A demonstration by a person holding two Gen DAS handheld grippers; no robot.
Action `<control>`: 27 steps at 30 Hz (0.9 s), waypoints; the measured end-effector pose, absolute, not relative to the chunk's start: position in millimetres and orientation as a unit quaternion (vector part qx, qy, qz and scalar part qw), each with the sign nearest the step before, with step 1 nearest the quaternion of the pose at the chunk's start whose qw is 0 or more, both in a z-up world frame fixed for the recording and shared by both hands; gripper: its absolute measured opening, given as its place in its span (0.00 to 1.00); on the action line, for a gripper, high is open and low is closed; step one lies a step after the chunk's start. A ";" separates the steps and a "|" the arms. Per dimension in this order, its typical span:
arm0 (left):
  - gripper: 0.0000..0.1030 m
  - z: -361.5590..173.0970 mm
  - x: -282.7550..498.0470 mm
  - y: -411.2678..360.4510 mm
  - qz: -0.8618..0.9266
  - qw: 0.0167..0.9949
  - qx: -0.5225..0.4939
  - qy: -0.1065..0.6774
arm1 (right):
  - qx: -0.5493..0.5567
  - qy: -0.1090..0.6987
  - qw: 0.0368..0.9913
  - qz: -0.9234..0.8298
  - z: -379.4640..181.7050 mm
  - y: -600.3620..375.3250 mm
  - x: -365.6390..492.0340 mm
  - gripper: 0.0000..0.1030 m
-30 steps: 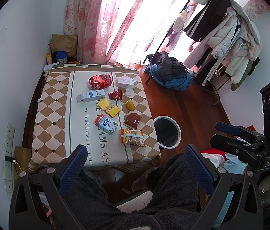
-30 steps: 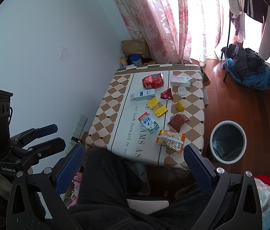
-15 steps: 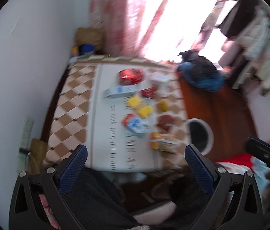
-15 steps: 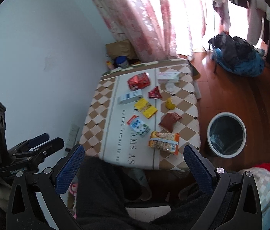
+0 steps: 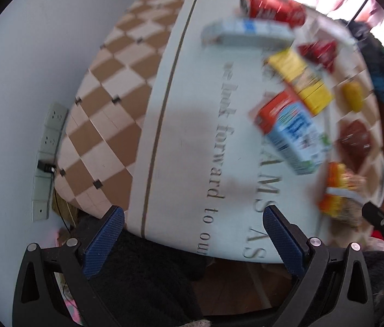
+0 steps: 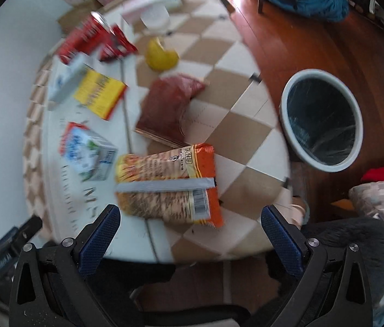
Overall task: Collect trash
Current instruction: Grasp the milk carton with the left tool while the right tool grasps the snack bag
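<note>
My left gripper (image 5: pixel 192 234) and right gripper (image 6: pixel 190 230) gape wide, empty. The orange snack packet (image 6: pixel 167 185) lies mid-frame, print blurred; tablecloth (image 5: pixel 148 125) reads "forward to"; bin (image 6: pixel 322 120) right.

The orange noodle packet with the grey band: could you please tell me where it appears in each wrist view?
Left wrist: orange noodle packet at the right edge, near the table's front edge.
Right wrist: the packet sits centre, just ahead of the open tongs.
Shared landmark: the blue-and-white milk carton, lying just left of the packet in both views.
</note>
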State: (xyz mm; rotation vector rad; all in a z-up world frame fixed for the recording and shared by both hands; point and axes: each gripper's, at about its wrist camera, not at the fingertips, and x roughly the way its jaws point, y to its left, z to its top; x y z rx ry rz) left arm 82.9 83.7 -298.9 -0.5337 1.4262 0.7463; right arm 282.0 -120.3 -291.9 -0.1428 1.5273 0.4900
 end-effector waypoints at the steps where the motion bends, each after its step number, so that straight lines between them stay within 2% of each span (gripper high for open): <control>1: 1.00 -305.1 83.6 84.6 0.330 0.657 -0.238 0.635 | -0.068 0.682 0.695 0.217 -298.8 -115.1 281.5 1.00; 5: 1.00 -320.7 89.4 81.0 0.328 0.648 -0.232 0.647 | -0.098 0.673 0.702 0.211 -314.9 -96.1 276.0 0.98; 11: 1.00 -313.8 110.3 77.1 0.318 0.654 -0.225 0.648 | -0.160 0.648 0.715 0.207 -320.4 -75.3 257.4 0.83; 12: 1.00 -309.2 117.1 74.8 0.316 0.655 -0.228 0.647 | -0.168 0.642 0.718 0.208 -318.9 -76.7 254.9 0.75; 13: 1.00 -305.9 122.1 74.2 0.313 0.658 -0.232 0.644 | -0.174 0.635 0.723 0.207 -316.3 -81.3 252.6 0.63; 14: 1.00 -303.1 127.5 73.7 0.311 0.661 -0.238 0.641 | -0.177 0.630 0.728 0.205 -313.3 -86.8 250.9 0.56; 15: 1.00 -299.2 136.1 73.2 0.308 0.665 -0.247 0.634 | -0.175 0.628 0.730 0.204 -310.3 -92.4 250.5 0.43; 16: 1.00 -297.1 142.9 73.0 0.307 0.667 -0.252 0.630 | -0.172 0.629 0.731 0.200 -307.9 -100.3 252.0 0.24; 17: 1.00 -295.5 151.1 72.8 0.304 0.669 -0.259 0.627 | -0.169 0.631 0.731 0.196 -305.5 -107.8 253.9 0.18; 23: 1.00 -309.2 208.7 77.0 0.280 0.648 -0.325 0.629 | -0.132 0.646 0.729 0.185 -301.9 -132.4 270.7 0.17; 27: 0.98 -326.3 232.9 81.3 0.279 0.629 -0.334 0.644 | -0.120 0.653 0.725 0.184 -300.7 -132.1 273.7 0.18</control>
